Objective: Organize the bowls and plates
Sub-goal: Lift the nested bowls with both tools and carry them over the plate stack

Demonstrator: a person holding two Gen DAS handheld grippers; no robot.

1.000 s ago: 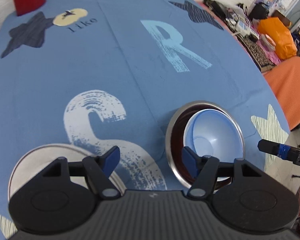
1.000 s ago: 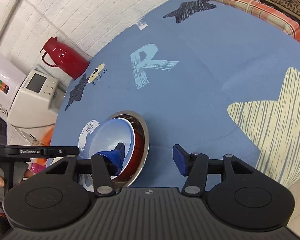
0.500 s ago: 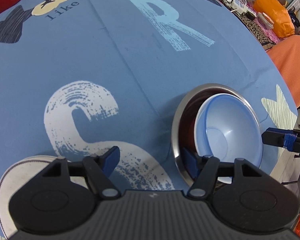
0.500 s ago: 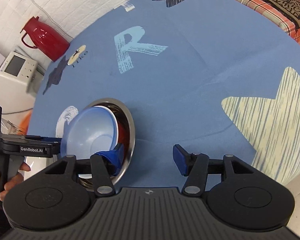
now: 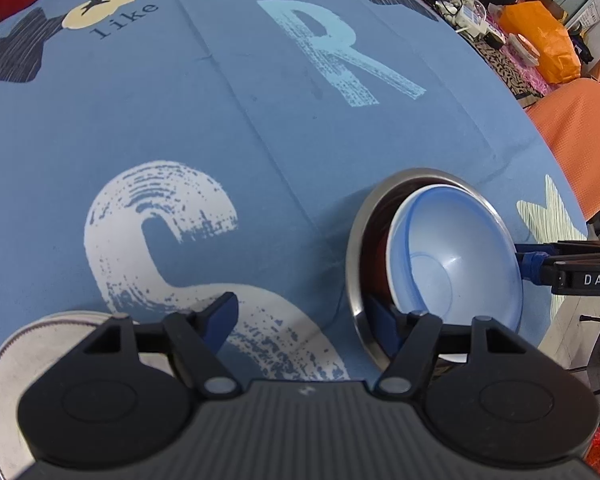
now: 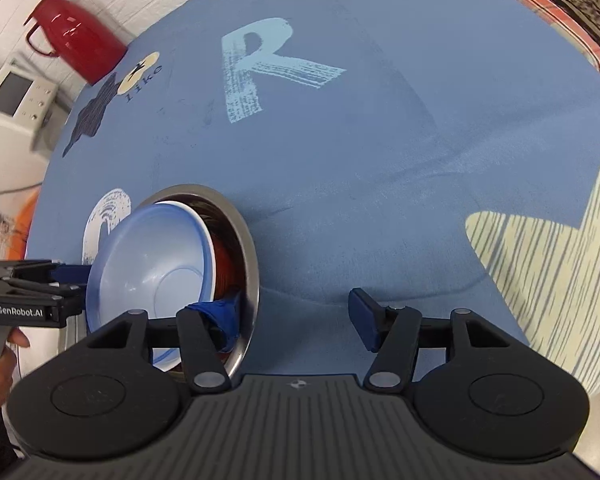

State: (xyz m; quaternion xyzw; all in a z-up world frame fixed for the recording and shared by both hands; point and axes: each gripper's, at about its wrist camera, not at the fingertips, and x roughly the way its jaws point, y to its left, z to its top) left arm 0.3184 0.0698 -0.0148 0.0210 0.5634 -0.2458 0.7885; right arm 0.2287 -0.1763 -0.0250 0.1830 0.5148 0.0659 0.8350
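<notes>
- Left wrist view: left gripper (image 5: 306,316) spread wide, holding nothing; its right finger reaches inside the steel bowl (image 5: 360,232), lower right. The pale blue bowl (image 5: 452,256) is nested in it, tilted.
- Right wrist view: right gripper (image 6: 296,316) equally wide, empty; blue bowl (image 6: 148,264) lies left, left finger inside the steel rim (image 6: 248,248).

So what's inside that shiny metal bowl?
A light blue bowl sits tilted inside the metal bowl, with something red beneath it. What the red thing is stays mostly covered.
</notes>
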